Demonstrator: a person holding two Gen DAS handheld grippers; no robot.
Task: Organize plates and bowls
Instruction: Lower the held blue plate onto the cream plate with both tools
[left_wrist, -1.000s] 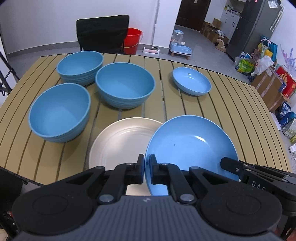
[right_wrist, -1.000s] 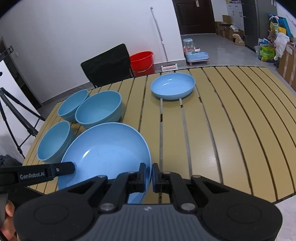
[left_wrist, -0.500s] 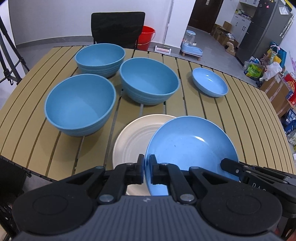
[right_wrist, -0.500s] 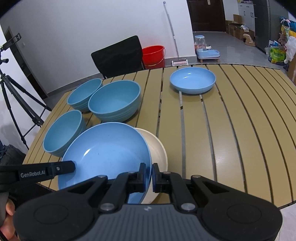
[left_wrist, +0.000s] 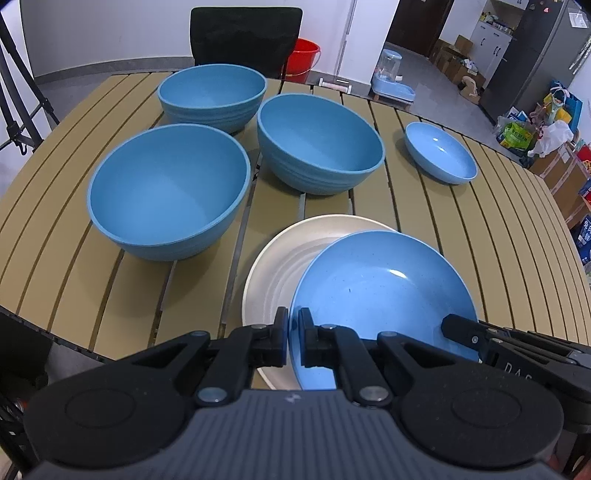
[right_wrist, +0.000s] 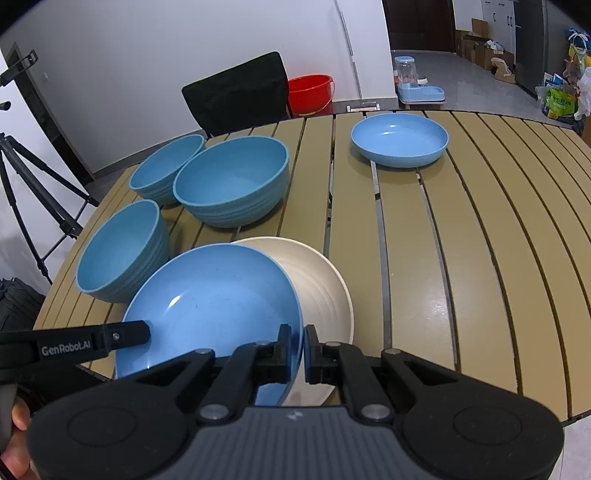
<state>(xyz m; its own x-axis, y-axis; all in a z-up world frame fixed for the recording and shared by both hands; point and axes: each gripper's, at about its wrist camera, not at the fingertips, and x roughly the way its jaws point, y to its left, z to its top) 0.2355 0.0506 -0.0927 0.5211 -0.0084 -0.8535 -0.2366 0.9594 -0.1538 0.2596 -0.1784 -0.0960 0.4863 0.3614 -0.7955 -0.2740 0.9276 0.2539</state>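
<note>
A: Nearest in both views, what are the claws doing?

B: The left claw is clenched on the near left rim of the blue plate; the right claw is clenched on its near right rim. The plate hangs tilted over the cream plate, covering its near right part; whether they touch I cannot tell.

A: What does one view add?

B: The right view shows the left claw's arm marked GenRobot.AI and a bit of a hand at the near left corner. The left view shows the right claw's arm reaching in from the right.

A: Farther back?

B: Three blue bowls on the slatted counter: the near left bowl, the middle bowl, the far bowl. A small blue dish sits far right, well apart. Beyond stand a black chair and a red bucket.
</note>
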